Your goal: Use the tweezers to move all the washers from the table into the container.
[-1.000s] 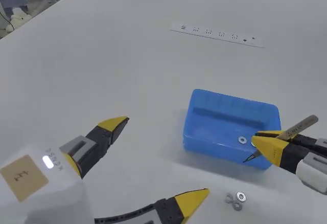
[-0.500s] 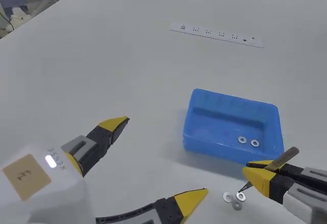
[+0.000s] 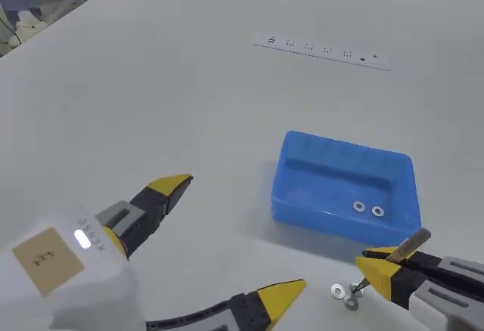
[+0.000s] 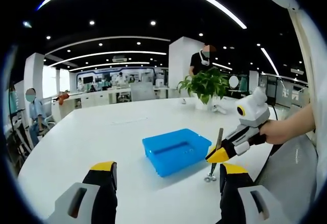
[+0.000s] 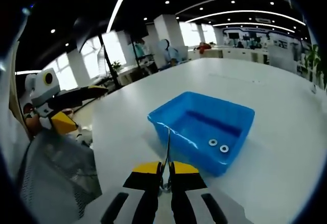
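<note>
A blue container (image 3: 344,166) sits on the white table and holds two washers (image 3: 358,207). Three loose washers (image 3: 339,292) lie close together on the table in front of it. My right gripper (image 3: 378,272) is shut on the tweezers (image 3: 412,242). Their tip points down at the loose washers and is touching or just above them. In the right gripper view the tweezers (image 5: 168,147) stick out between the shut jaws toward the container (image 5: 204,124). My left gripper (image 3: 231,236) hangs open at the lower left, holding nothing. The left gripper view shows the container (image 4: 176,150) and the loose washers (image 4: 209,178).
A white power strip (image 3: 321,50) lies flat farther back on the table. In the left gripper view a potted plant (image 4: 204,86) stands at the table's far end, and a hand (image 4: 278,132) holds the right gripper. People stand in the room behind.
My right gripper has moved with the tweezers from over the container's front edge down to the loose washers on the table. A second washer now shows in the container. The left gripper stayed put.
</note>
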Demonstrator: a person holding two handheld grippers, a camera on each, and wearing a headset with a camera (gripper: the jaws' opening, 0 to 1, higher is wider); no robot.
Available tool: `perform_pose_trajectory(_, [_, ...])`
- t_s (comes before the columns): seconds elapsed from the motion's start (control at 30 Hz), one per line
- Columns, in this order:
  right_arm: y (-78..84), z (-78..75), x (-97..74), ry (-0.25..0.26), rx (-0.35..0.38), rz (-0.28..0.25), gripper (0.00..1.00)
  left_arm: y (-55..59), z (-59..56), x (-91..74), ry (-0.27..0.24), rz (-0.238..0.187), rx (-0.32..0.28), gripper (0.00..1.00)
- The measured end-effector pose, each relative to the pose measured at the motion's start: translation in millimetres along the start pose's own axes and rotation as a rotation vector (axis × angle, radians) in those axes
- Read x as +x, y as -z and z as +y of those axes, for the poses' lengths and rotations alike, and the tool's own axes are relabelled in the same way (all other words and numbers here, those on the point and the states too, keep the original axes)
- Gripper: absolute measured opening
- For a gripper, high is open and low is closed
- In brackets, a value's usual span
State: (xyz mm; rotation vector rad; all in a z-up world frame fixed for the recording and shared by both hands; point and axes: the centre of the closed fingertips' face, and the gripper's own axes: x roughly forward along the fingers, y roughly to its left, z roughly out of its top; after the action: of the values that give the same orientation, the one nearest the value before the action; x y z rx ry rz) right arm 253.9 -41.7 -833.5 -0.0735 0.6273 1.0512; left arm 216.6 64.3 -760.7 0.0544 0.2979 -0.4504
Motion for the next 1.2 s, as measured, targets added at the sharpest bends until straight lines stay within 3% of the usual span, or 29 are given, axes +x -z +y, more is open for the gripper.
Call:
perform_pose_trajectory(0.8, [0.9,5.2,2.6,-0.017,-0.111,-0.002,0.04,1.4,-0.4,0.1,0.008,0.007,0.005,0.84])
perform_pose_trajectory(1.1, [4.7,8.9,1.0,-0.015,-0.228,0.003,0.03,2.2,-0.4,0.0,0.011,0.010,0.011,0.83])
perform_pose_trajectory(1.2, [2.9,6.5,1.8,-0.014,-0.171,-0.015,0.03,2.0,-0.1,-0.2,0.010,0.009,0.009,0.83])
